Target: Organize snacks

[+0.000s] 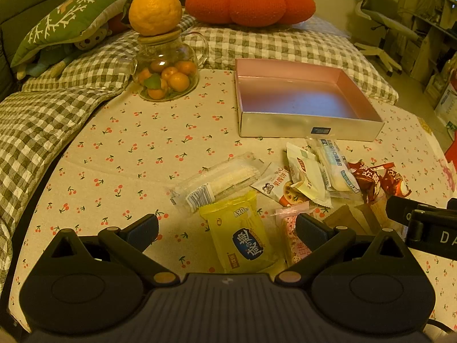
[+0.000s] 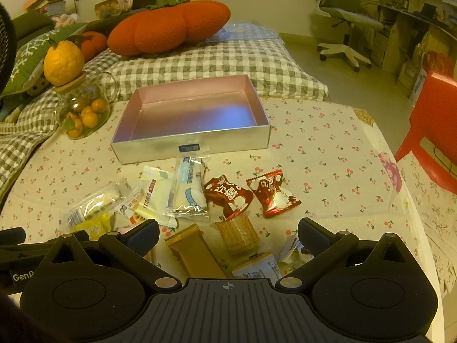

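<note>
Two grippers hover over the cherry-print cloth (image 1: pixel 128 148). Left gripper (image 1: pixel 227 230): jaws wide apart, holding nothing, yellow packet (image 1: pixel 242 240) lower centre between them. Right gripper (image 2: pixel 228 233): jaws wide, empty, above tan bar (image 2: pixel 197 253). Snack pile (image 2: pixel 185 194) mid-frame, just in front of the pink tray (image 2: pixel 188 143). Two red wrappers (image 2: pixel 271 194) right of the pile.

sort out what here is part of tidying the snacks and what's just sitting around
Part of the job: pink tray, yellow packet, two red packets, brown packet, clear-wrapped roll.
Just lying about: glass jar of oranges, citrus fruit, pumpkin cushion, office chair.
</note>
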`<state>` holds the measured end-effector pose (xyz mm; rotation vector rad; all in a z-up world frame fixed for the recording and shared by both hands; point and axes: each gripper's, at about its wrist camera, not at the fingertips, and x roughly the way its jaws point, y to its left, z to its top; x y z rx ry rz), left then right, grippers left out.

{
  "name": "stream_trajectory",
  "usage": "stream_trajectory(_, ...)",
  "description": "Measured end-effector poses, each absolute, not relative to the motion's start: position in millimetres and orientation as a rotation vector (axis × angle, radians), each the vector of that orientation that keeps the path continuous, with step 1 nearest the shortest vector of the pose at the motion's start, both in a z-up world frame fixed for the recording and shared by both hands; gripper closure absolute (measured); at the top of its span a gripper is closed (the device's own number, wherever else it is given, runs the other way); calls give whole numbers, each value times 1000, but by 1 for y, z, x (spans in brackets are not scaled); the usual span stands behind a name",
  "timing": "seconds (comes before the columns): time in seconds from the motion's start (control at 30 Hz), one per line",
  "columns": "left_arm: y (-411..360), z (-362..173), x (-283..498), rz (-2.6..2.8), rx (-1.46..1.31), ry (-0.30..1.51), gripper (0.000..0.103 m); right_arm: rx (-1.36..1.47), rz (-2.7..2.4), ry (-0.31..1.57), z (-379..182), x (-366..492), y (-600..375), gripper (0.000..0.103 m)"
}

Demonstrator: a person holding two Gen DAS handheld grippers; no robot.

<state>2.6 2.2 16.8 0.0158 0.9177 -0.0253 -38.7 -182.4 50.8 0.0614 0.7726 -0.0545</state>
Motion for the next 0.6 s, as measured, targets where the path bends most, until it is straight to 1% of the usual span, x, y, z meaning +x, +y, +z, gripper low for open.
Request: stream_trajectory(0.6, 4, 17, 1, -29, 21, 907, 1, 59, -45, 790, 49, -36, -182, 0)
